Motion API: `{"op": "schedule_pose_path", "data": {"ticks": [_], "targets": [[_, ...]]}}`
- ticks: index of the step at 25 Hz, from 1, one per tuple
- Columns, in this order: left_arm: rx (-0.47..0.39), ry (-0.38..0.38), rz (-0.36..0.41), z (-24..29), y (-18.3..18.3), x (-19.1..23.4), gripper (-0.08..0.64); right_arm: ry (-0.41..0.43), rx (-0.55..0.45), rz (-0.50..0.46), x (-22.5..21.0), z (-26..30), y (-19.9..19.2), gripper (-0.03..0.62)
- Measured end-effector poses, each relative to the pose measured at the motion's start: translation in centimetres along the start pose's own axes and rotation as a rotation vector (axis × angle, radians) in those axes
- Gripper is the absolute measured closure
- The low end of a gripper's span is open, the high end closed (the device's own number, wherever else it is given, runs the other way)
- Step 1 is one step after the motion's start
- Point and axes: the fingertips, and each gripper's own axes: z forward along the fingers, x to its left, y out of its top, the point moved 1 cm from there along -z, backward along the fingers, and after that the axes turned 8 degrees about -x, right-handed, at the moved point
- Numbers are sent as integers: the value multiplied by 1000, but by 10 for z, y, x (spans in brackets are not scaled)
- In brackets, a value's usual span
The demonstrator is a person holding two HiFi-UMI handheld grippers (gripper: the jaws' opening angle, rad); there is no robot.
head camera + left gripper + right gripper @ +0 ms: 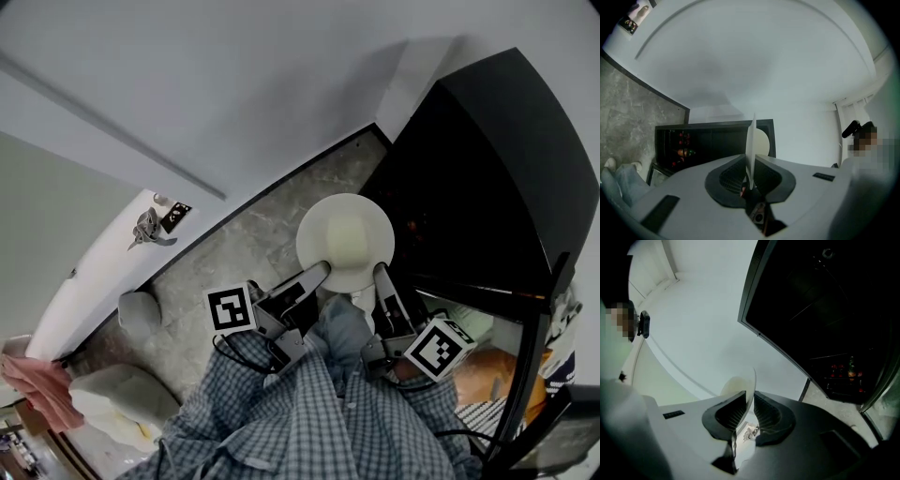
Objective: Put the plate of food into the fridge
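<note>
Grey marbled floor (267,225) under white walls, left gripper (317,274) and right gripper (382,274) each clamped on the near rim of a round white plate (345,234), plate held just left of the tall black fridge (487,159).

Smooth plate (345,236); fridge (487,169) (glossy black).

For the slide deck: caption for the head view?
Left gripper and right gripper hold a white plate by its rim beside the fridge.
</note>
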Motion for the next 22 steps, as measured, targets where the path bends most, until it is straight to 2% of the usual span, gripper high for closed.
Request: {"op": "schedule_pose_path", "data": {"ticks": [6,14,19,22], "targets": [[42,-1,3,32,-9,-10,525,-28,-37,-5,-10,-5,28,534],[122,17,1,67,-20,2,525,-75,-100,13,-37,-11,50,534],[203,23,3,91,-24,7,525,-131,-173,35,-53,-14,64,534],[281,32,7,106,-23,13,525,-187,-227,65,-63,-14,66,534]]}}
